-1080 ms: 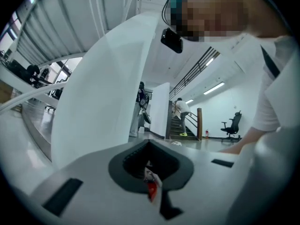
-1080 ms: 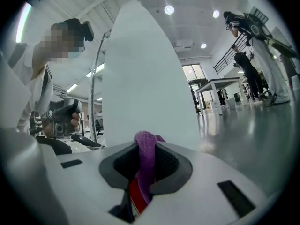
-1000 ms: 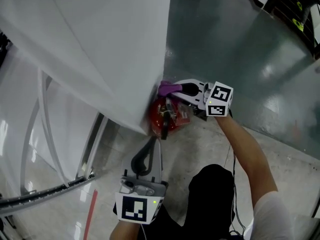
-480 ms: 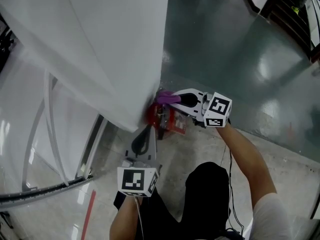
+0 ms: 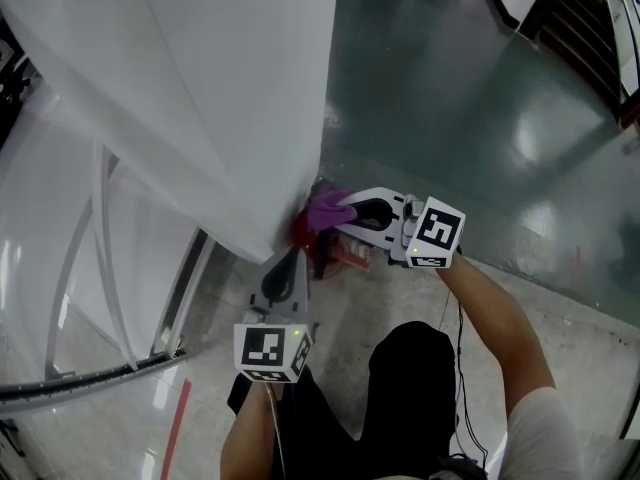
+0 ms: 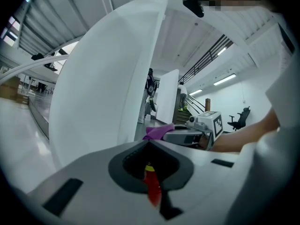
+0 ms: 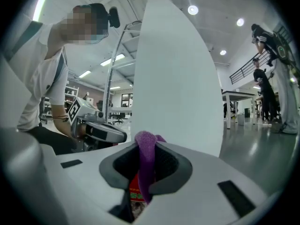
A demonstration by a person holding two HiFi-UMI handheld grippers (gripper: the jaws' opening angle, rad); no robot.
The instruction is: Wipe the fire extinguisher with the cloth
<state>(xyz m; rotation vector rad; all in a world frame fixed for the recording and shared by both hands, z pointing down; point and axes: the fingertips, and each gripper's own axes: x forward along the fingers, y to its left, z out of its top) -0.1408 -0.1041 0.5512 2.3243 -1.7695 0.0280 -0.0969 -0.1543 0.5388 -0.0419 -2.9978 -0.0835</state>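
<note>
The red fire extinguisher [image 5: 301, 231] stands on the floor against the foot of a white column, mostly hidden by both grippers. My right gripper [image 5: 345, 211] is shut on a purple cloth [image 5: 327, 209] and holds it against the extinguisher's top. In the right gripper view the cloth [image 7: 146, 165] hangs down between the jaws, with the red body [image 7: 135, 191] behind it. My left gripper [image 5: 291, 259] is shut, its tip at the extinguisher's near side. In the left gripper view a red sliver of the extinguisher [image 6: 152, 189] shows through the slit between the jaws.
The big white column [image 5: 230, 88] rises right behind the extinguisher. White rails [image 5: 100, 258] curve along the glossy floor at the left, with a red floor line [image 5: 180, 423] near them. Dark green floor [image 5: 450, 88] spreads to the right. People stand far off in the right gripper view.
My left gripper has moved forward until its tip is at the extinguisher. The right gripper with the cloth has shifted a little left and nearer over the extinguisher's top.
</note>
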